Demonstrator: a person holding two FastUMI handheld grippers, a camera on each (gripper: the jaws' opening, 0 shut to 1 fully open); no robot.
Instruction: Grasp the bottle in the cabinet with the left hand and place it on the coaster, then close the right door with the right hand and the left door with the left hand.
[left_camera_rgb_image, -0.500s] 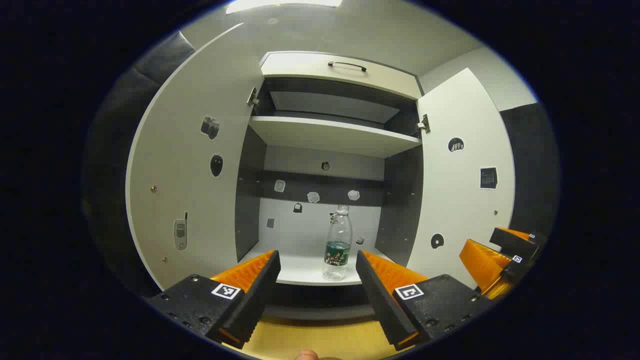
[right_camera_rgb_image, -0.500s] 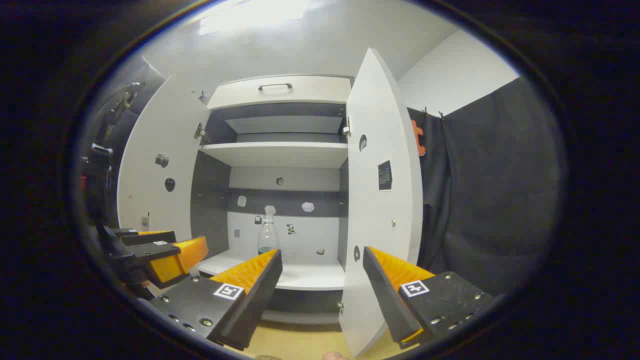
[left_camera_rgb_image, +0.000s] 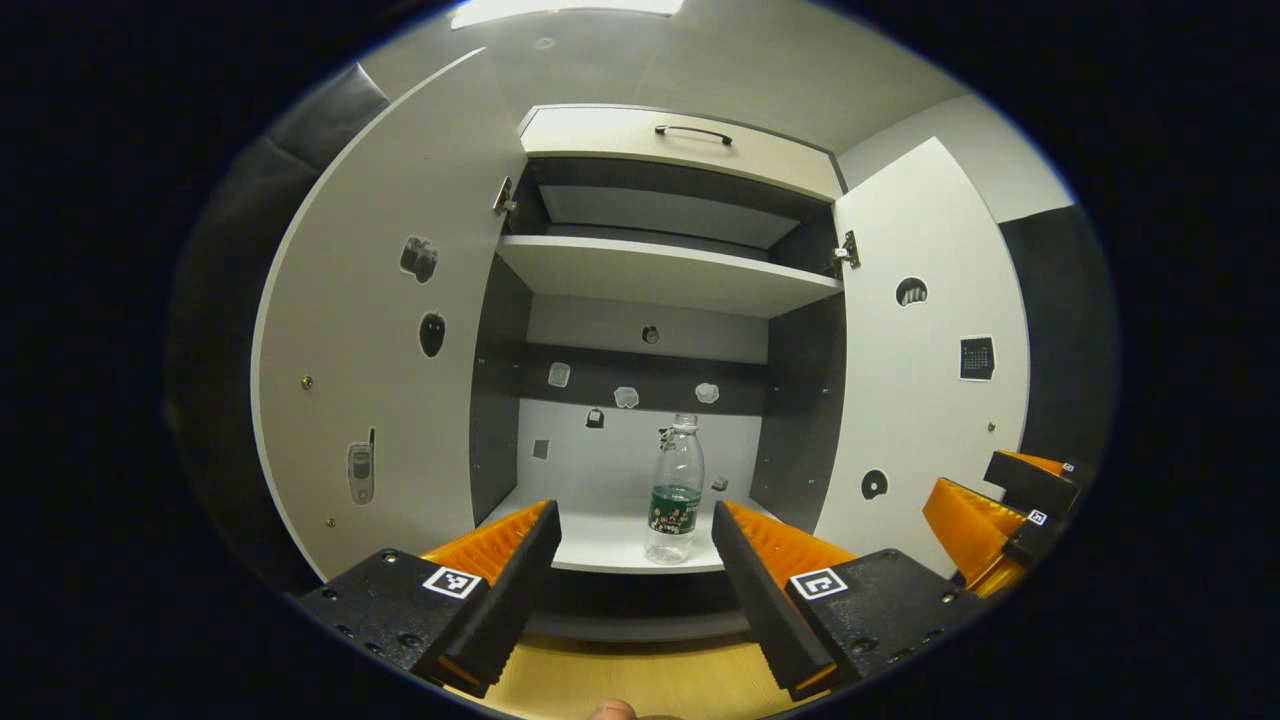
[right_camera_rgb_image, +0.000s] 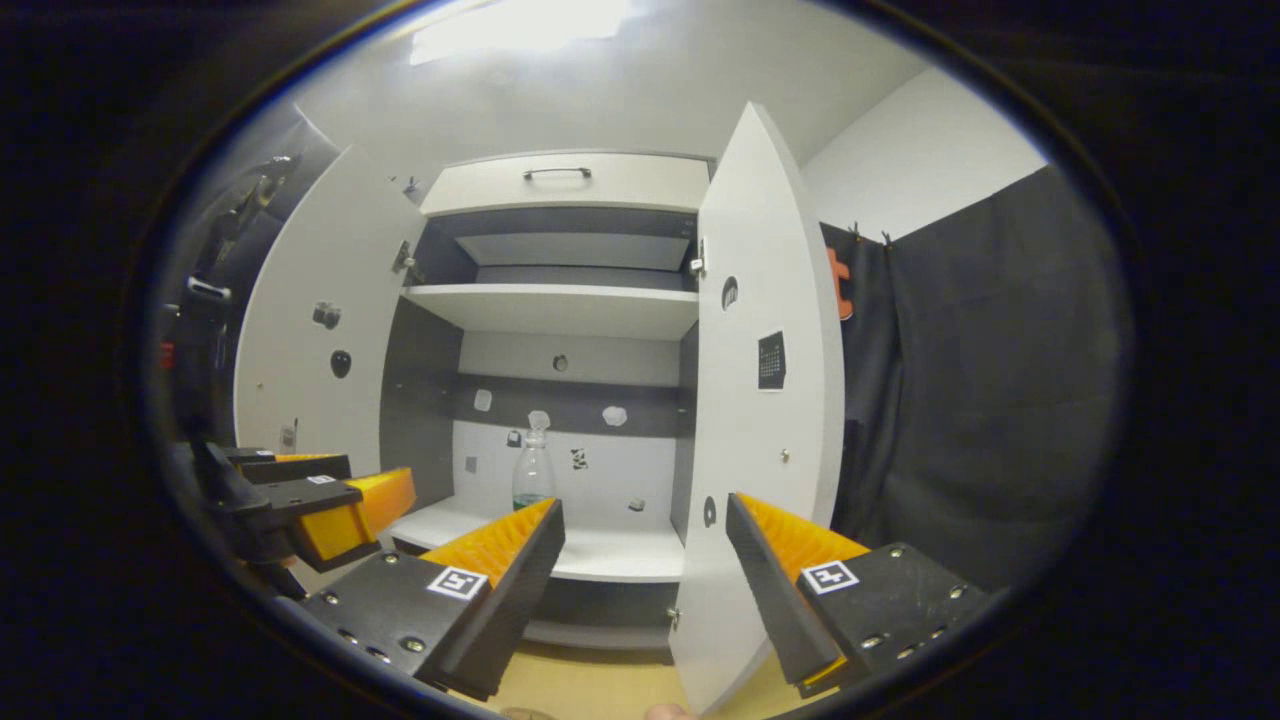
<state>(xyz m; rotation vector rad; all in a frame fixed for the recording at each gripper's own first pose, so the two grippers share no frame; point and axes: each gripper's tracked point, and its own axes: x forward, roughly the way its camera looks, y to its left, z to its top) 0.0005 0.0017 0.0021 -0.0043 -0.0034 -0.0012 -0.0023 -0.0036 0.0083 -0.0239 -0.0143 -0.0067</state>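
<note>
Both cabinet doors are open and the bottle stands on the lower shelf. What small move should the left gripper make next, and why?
Probably ease the left gripper straight forward toward the bottle, fingers kept apart. In the left gripper view the bottle stands upright near the front edge of the lower shelf, framed between the open fingers but still beyond their tips, with nothing around it. The right gripper holds nothing and can wait.

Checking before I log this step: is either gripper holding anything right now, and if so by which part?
Nothing is held. The left gripper and right gripper are both open and empty; the bottle stands untouched on the cabinet's lower shelf.
</note>
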